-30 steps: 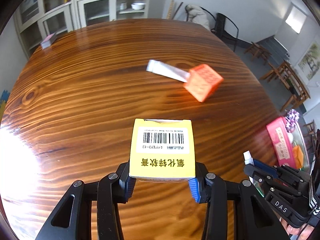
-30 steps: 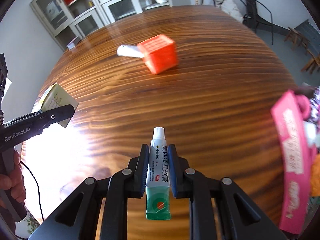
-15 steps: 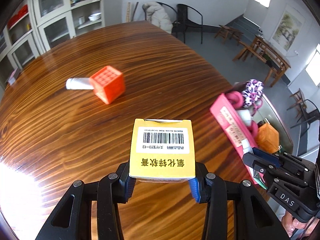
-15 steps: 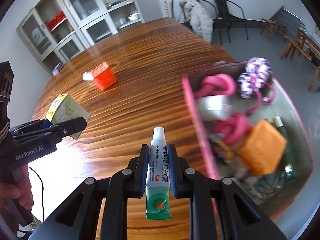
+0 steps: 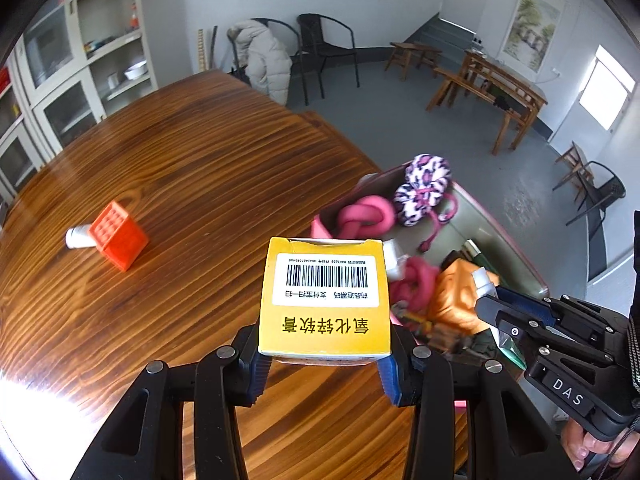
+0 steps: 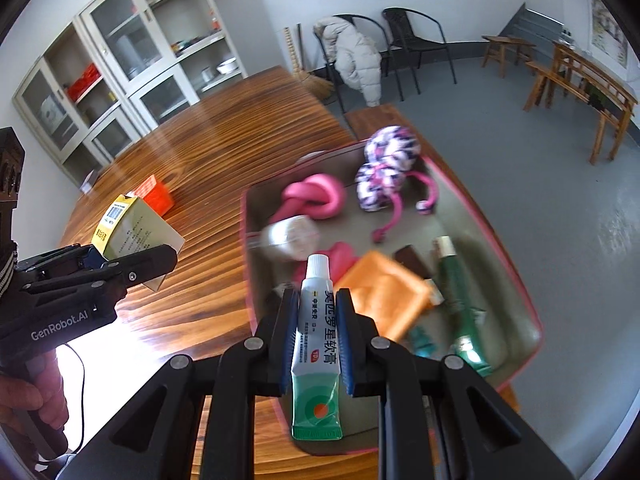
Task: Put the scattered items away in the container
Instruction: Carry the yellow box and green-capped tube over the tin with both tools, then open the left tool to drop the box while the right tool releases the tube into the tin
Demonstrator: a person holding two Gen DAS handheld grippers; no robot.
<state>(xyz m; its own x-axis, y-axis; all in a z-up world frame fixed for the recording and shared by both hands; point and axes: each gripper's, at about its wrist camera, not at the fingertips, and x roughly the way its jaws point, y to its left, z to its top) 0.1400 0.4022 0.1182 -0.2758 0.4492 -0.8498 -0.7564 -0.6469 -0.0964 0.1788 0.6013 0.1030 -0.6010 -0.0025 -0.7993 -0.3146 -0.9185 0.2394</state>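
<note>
Container [image 6: 516, 276], a pink-rimmed tray, sat at the worktop [image 5: 192, 168] edge, at about 1 o'clock from the right tool [image 6: 317, 316] in its own view. A second ago that view showed mostly bare wood, with only the tray's pink side at 3 o'clock. Both hands had swung across since then, so the tray was now right under the right tool and close to the left one. I think the drop was very near.

The left tool [image 5: 323, 364] was closed on one yellow box [image 5: 324, 300], its blue pads pressing both sides. In the left view the tray lay at 2 o'clock from the box. The right tool was closed on one white and green tube [image 6: 318, 344], cap pointing away.

Two things were left on the wood at 9 o'clock in the left view: one orange cube [image 5: 118, 236] and one small white tube [image 5: 78, 237] touching it.

Inside the tray I counted two pink knots, one purple spotted ball toy [image 6: 386, 168], one orange pack [image 6: 384, 292] and one green tube [image 6: 452, 276]. Other bits there were too blurry to count.
</note>
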